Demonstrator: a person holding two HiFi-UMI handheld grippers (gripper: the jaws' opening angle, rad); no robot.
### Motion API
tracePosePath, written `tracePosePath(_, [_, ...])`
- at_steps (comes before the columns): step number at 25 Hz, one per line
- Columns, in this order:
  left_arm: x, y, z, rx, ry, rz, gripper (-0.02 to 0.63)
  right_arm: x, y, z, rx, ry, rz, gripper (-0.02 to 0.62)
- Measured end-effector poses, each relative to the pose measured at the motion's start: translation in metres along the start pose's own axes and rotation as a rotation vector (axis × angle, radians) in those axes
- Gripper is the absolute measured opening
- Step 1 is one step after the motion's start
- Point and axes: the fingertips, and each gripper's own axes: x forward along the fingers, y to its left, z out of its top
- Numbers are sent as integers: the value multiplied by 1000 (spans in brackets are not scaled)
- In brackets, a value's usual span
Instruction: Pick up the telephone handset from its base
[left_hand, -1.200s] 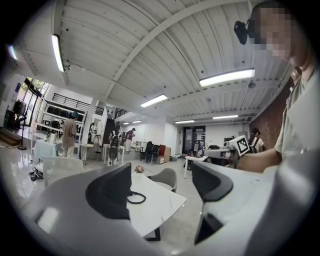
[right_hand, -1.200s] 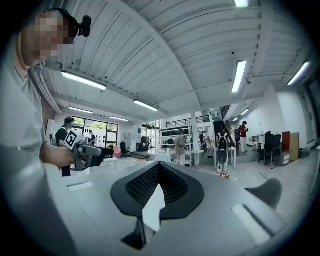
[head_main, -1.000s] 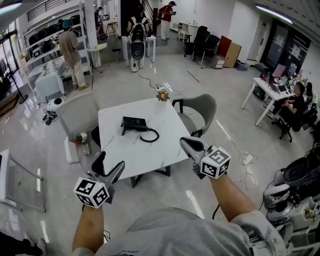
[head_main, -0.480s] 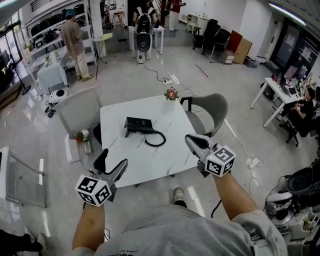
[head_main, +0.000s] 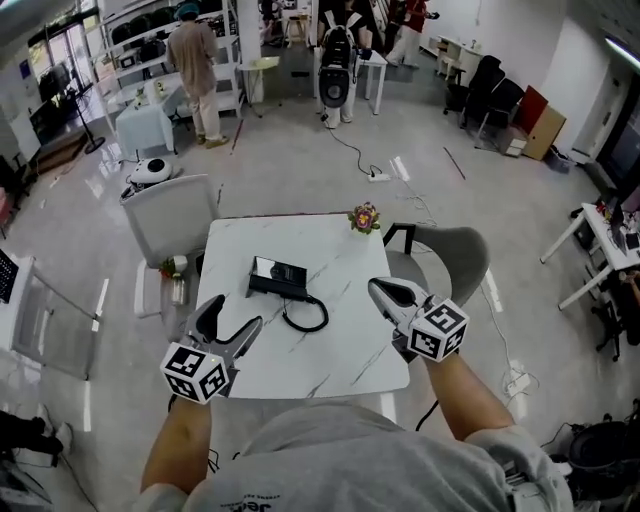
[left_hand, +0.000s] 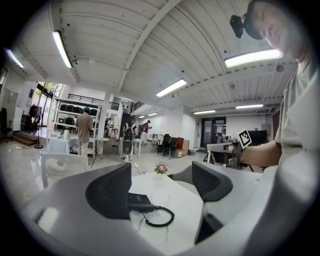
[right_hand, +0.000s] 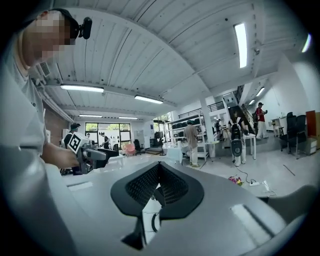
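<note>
Both grippers have drawn closer to the black telephone (head_main: 279, 279), which sits mid-desk (head_main: 340, 352), its handset apparently resting on the base. The left gripper (head_main: 228, 320), jaws wide apart, hangs just short of the telephone. The right gripper (head_main: 386, 292), jaws pressed together and empty, stands to its right. A grasp looks nearly within reach.

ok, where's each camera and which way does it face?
Head view: on the person's head, steeply down at table and phone; both forearms, left hand-held gripper and right hand-held gripper.
Left gripper view: on the left one, level across the table, phone past open jaws; torso at right.
Right gripper view: on the right one, level into the room over shut jaws; torso at left.
Head and left share the phone.
</note>
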Motion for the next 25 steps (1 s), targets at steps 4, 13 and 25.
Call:
tracePosePath(4, [40, 1, -11, 22, 38, 53, 419, 17, -38, -1, 3, 13, 61, 3])
tracePosePath(13, [98, 37, -54, 267, 172, 20, 419, 72, -70, -24, 2, 36, 48, 3])
tracePosePath(25, [168, 83, -161, 630, 410, -199, 419, 126, -76, -116, 61, 177, -129, 3])
